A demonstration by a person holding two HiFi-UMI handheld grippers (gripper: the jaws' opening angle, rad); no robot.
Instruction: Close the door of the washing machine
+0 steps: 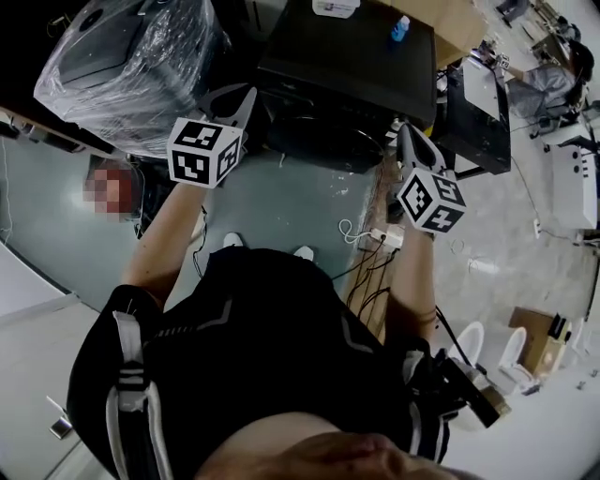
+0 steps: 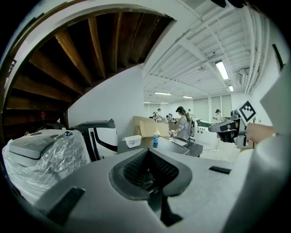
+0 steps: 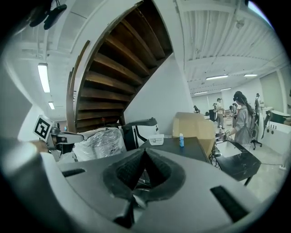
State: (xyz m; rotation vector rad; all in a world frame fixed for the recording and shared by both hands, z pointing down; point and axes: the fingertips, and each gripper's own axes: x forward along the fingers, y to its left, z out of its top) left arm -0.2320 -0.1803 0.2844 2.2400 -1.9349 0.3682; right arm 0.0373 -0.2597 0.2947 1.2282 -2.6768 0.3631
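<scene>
A blue bottle point(image 1: 400, 28) and white box point(image 1: 335, 7) stand on the washing machine's top point(image 1: 347, 52).

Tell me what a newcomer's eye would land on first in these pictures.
In the head view the left gripper and the right gripper, each with a black-and-white marker cube, are raised empty with jaws together before the black washing machine. A plastic-wrapped appliance sits beside it at upper left, and a small blue bottle stands on its top. In the gripper views the underside of a wooden staircase looms overhead.

The head view is looking steeply down at the washing machine point(image 1: 347, 66); both gripper views are facing across its top, sharing the blue bottle point(image 3: 181, 140).
</scene>
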